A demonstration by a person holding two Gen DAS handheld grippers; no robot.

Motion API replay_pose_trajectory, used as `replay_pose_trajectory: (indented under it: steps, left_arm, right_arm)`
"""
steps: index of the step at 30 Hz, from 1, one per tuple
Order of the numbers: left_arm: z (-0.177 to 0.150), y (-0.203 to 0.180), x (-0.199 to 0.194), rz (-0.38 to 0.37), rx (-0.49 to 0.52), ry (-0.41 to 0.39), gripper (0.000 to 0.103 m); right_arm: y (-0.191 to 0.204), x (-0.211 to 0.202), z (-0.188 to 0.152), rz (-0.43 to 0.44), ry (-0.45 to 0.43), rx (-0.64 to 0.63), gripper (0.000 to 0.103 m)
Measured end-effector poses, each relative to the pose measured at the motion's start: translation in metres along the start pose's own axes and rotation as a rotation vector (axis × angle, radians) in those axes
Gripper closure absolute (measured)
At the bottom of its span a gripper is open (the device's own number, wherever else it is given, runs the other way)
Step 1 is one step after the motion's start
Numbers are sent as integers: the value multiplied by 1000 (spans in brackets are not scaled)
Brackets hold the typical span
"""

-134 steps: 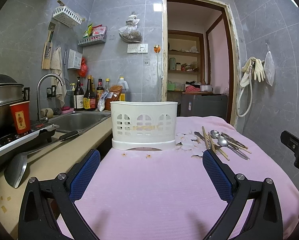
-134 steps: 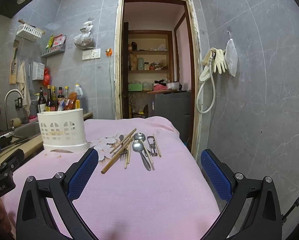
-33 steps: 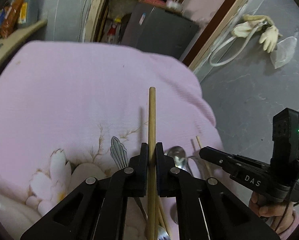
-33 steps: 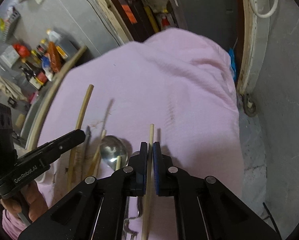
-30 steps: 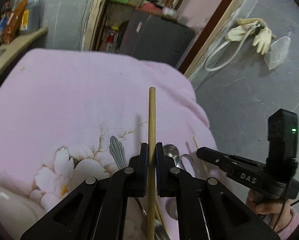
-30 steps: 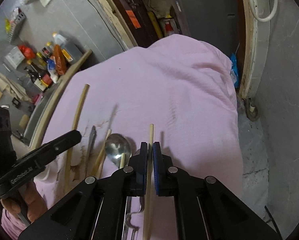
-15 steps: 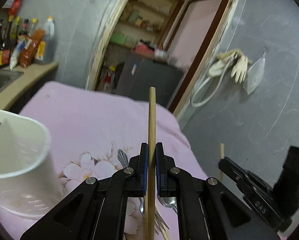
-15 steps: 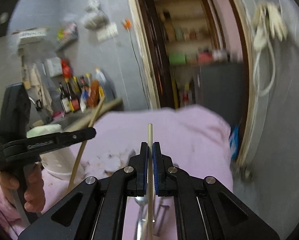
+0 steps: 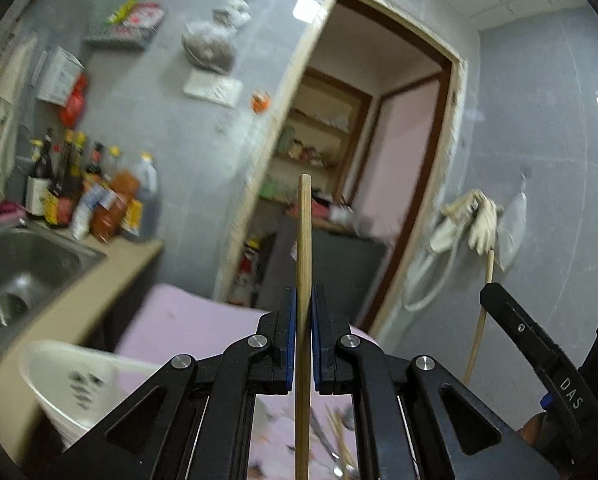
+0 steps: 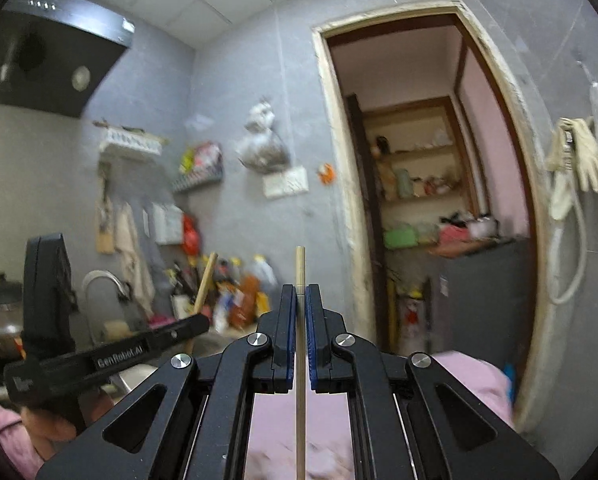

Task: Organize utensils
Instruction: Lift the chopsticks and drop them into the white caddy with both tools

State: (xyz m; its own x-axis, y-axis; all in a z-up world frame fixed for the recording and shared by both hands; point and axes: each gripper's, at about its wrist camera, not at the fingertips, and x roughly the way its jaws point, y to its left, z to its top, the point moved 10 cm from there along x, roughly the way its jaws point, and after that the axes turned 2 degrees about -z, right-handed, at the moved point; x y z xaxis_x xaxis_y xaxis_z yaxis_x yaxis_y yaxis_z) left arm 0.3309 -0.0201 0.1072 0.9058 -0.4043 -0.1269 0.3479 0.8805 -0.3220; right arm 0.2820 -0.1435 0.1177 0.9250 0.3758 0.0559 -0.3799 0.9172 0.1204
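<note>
**Both grippers lifted, each clamping a chopstick**

Half a second ago the left view looked down on the pink cloth and the holder's rim; now both cameras face the grey tiled wall and the doorway, and the cloth [image 9: 187,320] has sunk to the bottom of each frame. A second ago both chopsticks lay low over the cloth among the spoons; now they are carried in the air.

The left gripper [image 9: 303,336] has its blue pads pinched almost together on a round, pale wooden chopstick [image 9: 303,240], which runs straight toward 12 o'clock past the fingertips. The right gripper [image 10: 298,336] is closed just as tightly on a thinner, paler stick [image 10: 299,268], also pointing to 12 o'clock, with only a short tip beyond the pads.

The white plastic holder [image 9: 67,384], smooth-walled with slotted cut-outs, sits at 8 o'clock in the left view on the cloth, beside the steel sink [image 9: 23,256]. The remaining utensils [image 9: 339,452], chopsticks and shiny metal pieces, lie blurred on the cloth at 6 o'clock, beneath the left gripper.

In the left view the right gripper shows at 4 o'clock, its stick tilted up.
</note>
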Motion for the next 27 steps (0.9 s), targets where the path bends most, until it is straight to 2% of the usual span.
replay_pose_trajectory:
  steps: [4, 9, 15, 22, 27]
  left_arm:
    - [33, 41, -18, 60, -19, -64, 98]
    - [63, 99, -40, 176, -32, -163, 98]
    - [74, 154, -43, 245, -94, -259, 98]
    - [65, 181, -34, 280, -164, -287, 98]
    - [50, 178, -31, 326, -134, -285, 98]
  right_arm:
    - [35, 28, 19, 84, -51, 49, 100]
    - [72, 57, 31, 156, -101, 68, 100]
    - [92, 85, 29, 145, -148, 46, 100]
    - [87, 110, -14, 98, -75, 20, 100]
    - [85, 115, -40, 76, -14, -6, 100]
